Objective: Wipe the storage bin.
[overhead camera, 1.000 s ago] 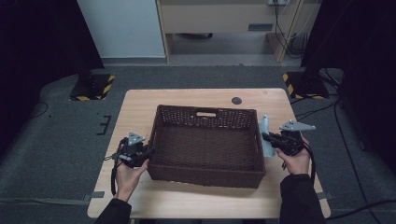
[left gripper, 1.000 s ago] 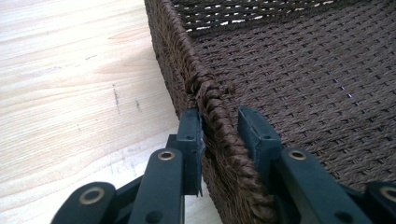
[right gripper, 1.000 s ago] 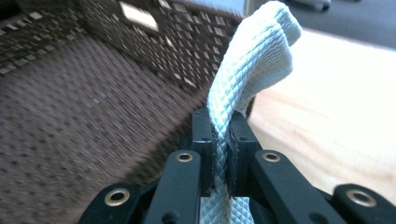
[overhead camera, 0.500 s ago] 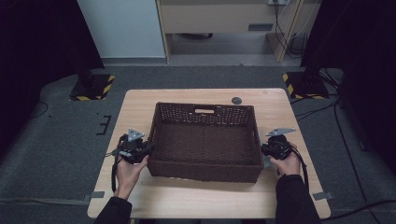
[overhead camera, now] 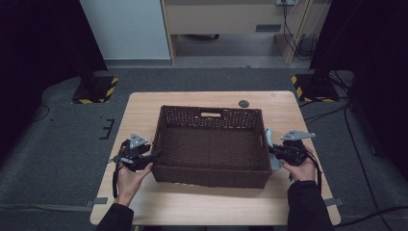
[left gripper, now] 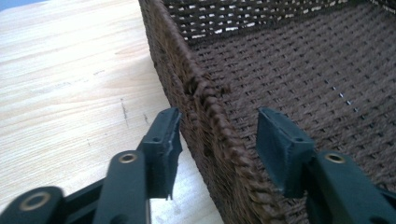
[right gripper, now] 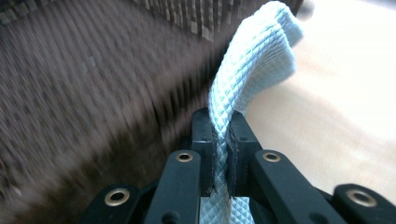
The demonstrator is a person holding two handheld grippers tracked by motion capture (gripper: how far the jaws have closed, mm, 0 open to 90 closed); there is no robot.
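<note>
Pale wooden worktop (overhead camera: 144, 110) carries a brown basket (overhead camera: 211, 144). Left hand-held gripper (left gripper: 215, 140), jaws just opened, straddles its wall untouched; right hand-held gripper (right gripper: 220, 140) pinches a pale cloth (right gripper: 252, 60). Advisable: lift the cloth clear of the rim before releasing.

No readable text, labels, brands or numbers anywhere; only unlettered yellow-black hazard stripes (overhead camera: 306, 88) on stand bases.

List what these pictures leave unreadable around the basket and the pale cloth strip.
- Cloth strip: its lower end is hidden inside the right tool, which is shut on it; in the high view it is too small to judge its length.
- Basket: motion blur smears its weave in the right gripper view.
- Basket wall: cut off by the bottom edge between the left tool's open jaws.
</note>
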